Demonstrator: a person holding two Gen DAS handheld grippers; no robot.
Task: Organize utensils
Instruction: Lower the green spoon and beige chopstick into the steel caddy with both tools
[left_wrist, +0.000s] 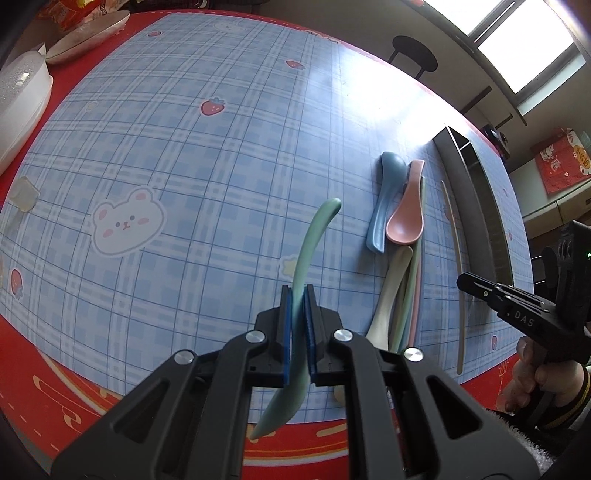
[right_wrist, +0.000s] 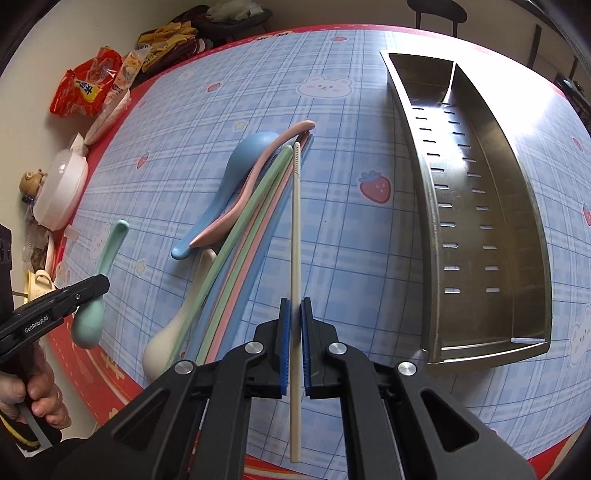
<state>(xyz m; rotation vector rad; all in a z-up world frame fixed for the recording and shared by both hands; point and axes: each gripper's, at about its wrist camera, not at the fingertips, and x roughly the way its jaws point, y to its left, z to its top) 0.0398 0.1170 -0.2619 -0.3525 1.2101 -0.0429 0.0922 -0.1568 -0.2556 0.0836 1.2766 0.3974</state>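
Note:
My left gripper (left_wrist: 297, 295) is shut on a mint green spoon (left_wrist: 314, 236), held above the table with its handle pointing away; it also shows in the right wrist view (right_wrist: 99, 280). My right gripper (right_wrist: 294, 308) is shut on a cream chopstick (right_wrist: 295, 229), which also shows in the left wrist view (left_wrist: 456, 258). A pile lies between them: a blue spoon (right_wrist: 240, 166), a pink spoon (right_wrist: 255, 184), a cream spoon (right_wrist: 170, 339) and several coloured chopsticks (right_wrist: 243, 240). A steel utensil tray (right_wrist: 491, 343) with two compartments lies to the right, empty.
A white lidded container (left_wrist: 18, 107) and a white dish (left_wrist: 88, 37) stand at the table's far left. Snack bags (right_wrist: 88, 85) and small figurines (right_wrist: 33, 181) crowd the left edge. A black stool (left_wrist: 413, 55) stands beyond the table.

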